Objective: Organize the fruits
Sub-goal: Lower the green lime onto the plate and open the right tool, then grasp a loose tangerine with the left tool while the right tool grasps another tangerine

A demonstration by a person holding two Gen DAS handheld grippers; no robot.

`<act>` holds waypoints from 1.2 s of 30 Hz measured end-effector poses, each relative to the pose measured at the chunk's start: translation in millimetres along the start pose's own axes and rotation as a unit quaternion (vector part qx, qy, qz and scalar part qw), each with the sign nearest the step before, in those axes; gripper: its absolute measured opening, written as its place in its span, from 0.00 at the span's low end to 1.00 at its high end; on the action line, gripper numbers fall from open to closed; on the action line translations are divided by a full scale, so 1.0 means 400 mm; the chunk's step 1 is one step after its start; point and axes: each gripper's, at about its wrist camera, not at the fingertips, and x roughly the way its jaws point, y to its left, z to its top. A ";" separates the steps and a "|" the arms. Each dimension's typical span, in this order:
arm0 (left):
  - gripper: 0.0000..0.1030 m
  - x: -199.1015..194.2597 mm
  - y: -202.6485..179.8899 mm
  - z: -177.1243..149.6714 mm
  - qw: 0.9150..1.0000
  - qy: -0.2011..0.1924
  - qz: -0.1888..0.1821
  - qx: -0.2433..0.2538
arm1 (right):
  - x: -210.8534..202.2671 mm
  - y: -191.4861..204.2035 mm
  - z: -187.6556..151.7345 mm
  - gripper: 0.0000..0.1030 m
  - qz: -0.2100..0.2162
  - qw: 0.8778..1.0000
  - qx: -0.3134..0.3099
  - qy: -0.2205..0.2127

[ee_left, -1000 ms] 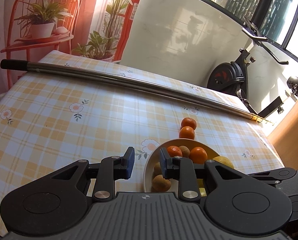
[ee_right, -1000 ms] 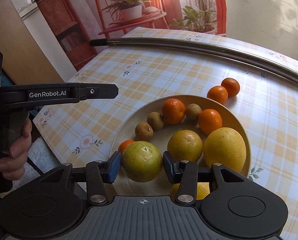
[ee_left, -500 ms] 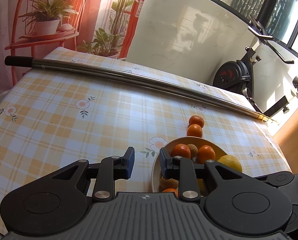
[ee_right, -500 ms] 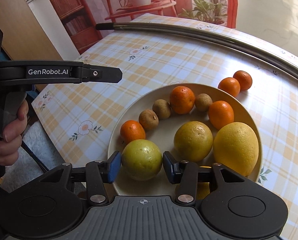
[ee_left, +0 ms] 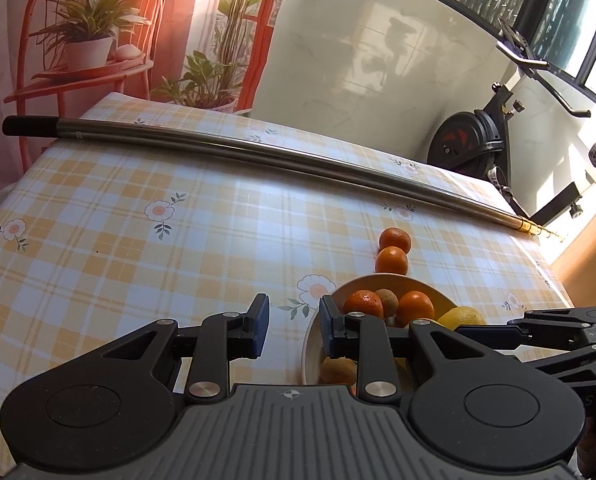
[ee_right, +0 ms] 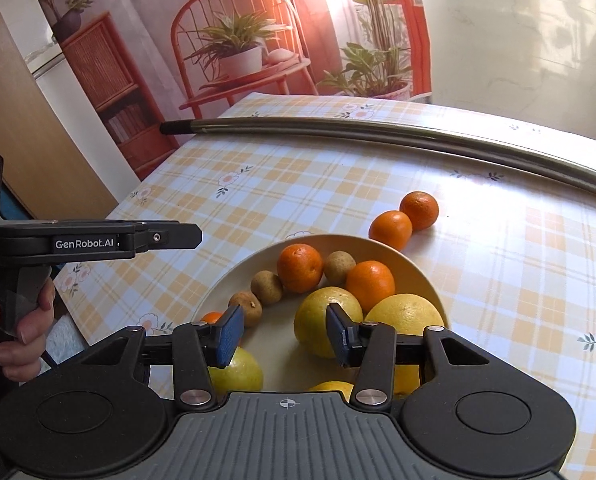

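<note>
Right gripper (ee_right: 285,337): your fingers are spread wide with nothing between the blue pads (ee_right: 229,335). It hangs over the near side of the plate (ee_right: 411,270). A yellow-green citrus (ee_right: 238,372) lies on the plate below and behind your left finger; whether the finger touches it cannot be told.

Left gripper (ee_left: 294,330): your fingers are parted, with only tablecloth (ee_left: 138,240) and the plate rim (ee_left: 308,344) showing between them. It holds nothing. The right finger overlaps the plate's left edge in the left wrist view.

Plate contents, right wrist view: two large yellow citrus fruits (ee_right: 405,314) touching side by side, two mandarins (ee_right: 299,267), three small brown fruits (ee_right: 266,287) in a curved row, and a further orange fruit (ee_right: 212,317) partly hidden behind your left finger.

Off the plate: two mandarins (ee_right: 390,229) touch each other on the tablecloth just beyond the far rim, their pair running diagonally away to the right.

Metal pole (ee_left: 258,156): it lies lengthwise across the far side of the table, black-capped end to the left.
</note>
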 end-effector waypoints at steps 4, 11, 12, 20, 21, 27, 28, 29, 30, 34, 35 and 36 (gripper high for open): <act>0.28 0.026 -0.026 0.022 1.000 0.010 -0.013 0.018 | -0.025 -0.057 0.015 0.42 -0.019 0.999 0.025 -0.028; 0.28 0.109 -0.097 0.081 0.996 0.039 -0.058 0.050 | -0.059 -0.159 0.021 0.42 -0.067 0.993 0.070 -0.065; 0.28 0.128 -0.109 0.092 0.995 0.044 -0.064 0.056 | -0.061 -0.172 0.020 0.42 -0.070 0.992 0.076 -0.069; 0.29 0.276 -0.164 0.151 0.990 0.095 -0.080 0.062 | -0.057 -0.248 -0.005 0.42 -0.085 0.987 0.110 -0.078; 0.29 0.287 -0.168 0.157 0.990 0.097 -0.083 0.060 | -0.056 -0.256 -0.008 0.42 -0.085 0.987 0.114 -0.079; 0.40 0.374 -0.197 0.205 0.990 0.112 -0.081 0.038 | -0.047 -0.295 -0.028 0.41 -0.083 0.984 0.137 -0.081; 0.40 0.392 -0.203 0.208 0.989 0.117 -0.078 0.039 | -0.048 -0.300 -0.033 0.41 -0.082 0.983 0.140 -0.081; 0.40 0.407 -0.207 0.210 0.989 0.123 -0.074 0.040 | -0.045 -0.304 -0.035 0.41 -0.082 0.983 0.142 -0.080; 0.40 0.417 -0.210 0.210 0.988 0.128 -0.072 0.041 | -0.042 -0.307 -0.038 0.41 -0.082 0.983 0.143 -0.079; 0.40 0.465 -0.223 0.213 0.987 0.146 -0.061 0.040 | -0.032 -0.312 -0.044 0.41 -0.082 0.983 0.149 -0.075; 0.40 0.474 -0.225 0.212 0.986 0.149 -0.062 0.039 | -0.030 -0.316 -0.047 0.41 -0.081 0.982 0.151 -0.074; 0.40 0.479 -0.226 0.210 0.986 0.152 -0.062 0.038 | -0.028 -0.317 -0.049 0.41 -0.081 0.982 0.153 -0.074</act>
